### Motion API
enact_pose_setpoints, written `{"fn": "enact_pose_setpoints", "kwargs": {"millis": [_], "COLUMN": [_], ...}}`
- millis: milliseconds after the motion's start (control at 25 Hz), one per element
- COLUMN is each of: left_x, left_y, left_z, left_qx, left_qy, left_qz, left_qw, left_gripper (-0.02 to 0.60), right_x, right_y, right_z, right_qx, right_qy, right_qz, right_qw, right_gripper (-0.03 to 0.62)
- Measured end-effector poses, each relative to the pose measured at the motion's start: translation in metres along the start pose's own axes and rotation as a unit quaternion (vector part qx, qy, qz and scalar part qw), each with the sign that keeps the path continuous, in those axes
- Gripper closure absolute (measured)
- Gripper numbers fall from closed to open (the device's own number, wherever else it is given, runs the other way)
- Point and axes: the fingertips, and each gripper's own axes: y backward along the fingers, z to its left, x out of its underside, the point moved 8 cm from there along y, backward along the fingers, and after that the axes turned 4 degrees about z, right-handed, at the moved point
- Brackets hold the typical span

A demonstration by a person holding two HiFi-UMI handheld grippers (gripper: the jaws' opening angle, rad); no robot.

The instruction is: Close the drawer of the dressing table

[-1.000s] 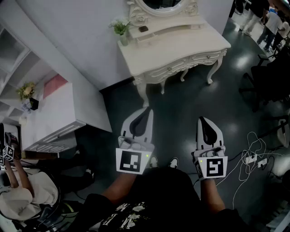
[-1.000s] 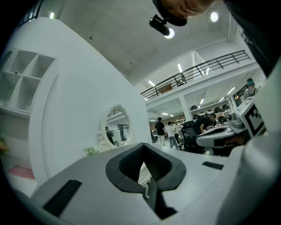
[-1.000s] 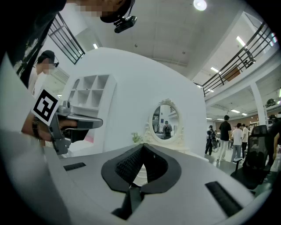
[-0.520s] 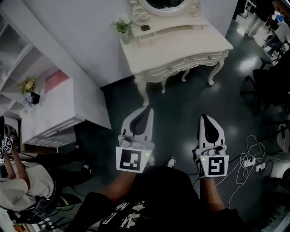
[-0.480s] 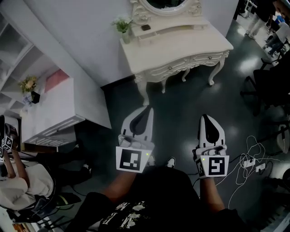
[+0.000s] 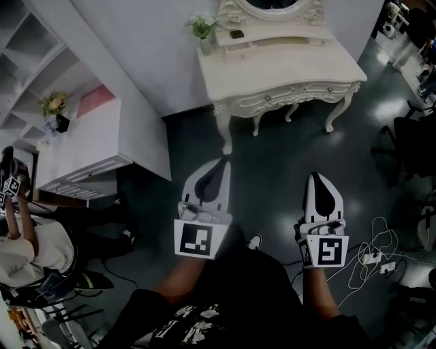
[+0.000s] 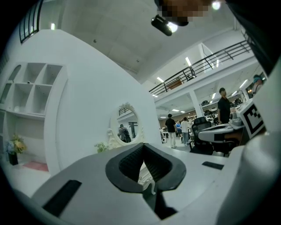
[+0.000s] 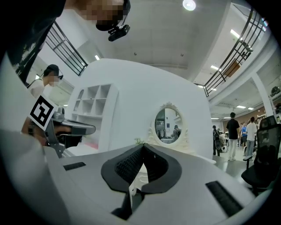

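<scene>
The cream dressing table [image 6: 286,68] stands against the wall at the top of the head view, with an oval mirror [image 6: 272,5] and a small potted plant [image 6: 202,28] on it. Its front drawers carry small knobs; from here I cannot tell which drawer stands out. My left gripper [image 6: 222,161] and right gripper [image 6: 315,175] are held side by side over the dark floor, well short of the table, both pointing at it. Both are shut and hold nothing. The mirror [image 7: 127,127] shows above the left gripper [image 7: 142,145], and the mirror [image 8: 168,125] above the right gripper [image 8: 142,146].
A white cabinet [image 6: 88,153] with flowers [image 6: 53,103] and open shelves [image 6: 30,48] stands left of the table. A seated person [image 6: 27,252] is at the far left. Cables [image 6: 371,259] lie on the floor at right, near an office chair [image 6: 415,146]. Several people stand in the hall behind.
The head view has swung left, so the dressing table now sits further right in it. Both grippers keep the same shut pose low in the view.
</scene>
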Motion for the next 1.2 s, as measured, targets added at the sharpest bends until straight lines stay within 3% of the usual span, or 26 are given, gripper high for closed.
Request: {"fn": "enact_pose_setpoints", "kwargs": {"millis": [360, 1200], "left_x": [0.002, 0.004], "left_y": [-0.012, -0.120], "left_z": [0.008, 0.059], "left_qx": [-0.008, -0.003], "left_qy": [0.002, 0.000], "left_qz": [-0.002, -0.004], "left_qw": [1.0000, 1.0000], "left_gripper": [0.578, 0.578], "right_x": [0.001, 0.005], "right_y": [-0.021, -0.132], "right_z": [-0.004, -0.037], "right_qx": [-0.018, -0.006], "right_qy": [0.000, -0.004], "right_qz": [0.000, 0.010], "right_qw": [1.000, 1.000], "right_gripper": [0.595, 0.595]}}
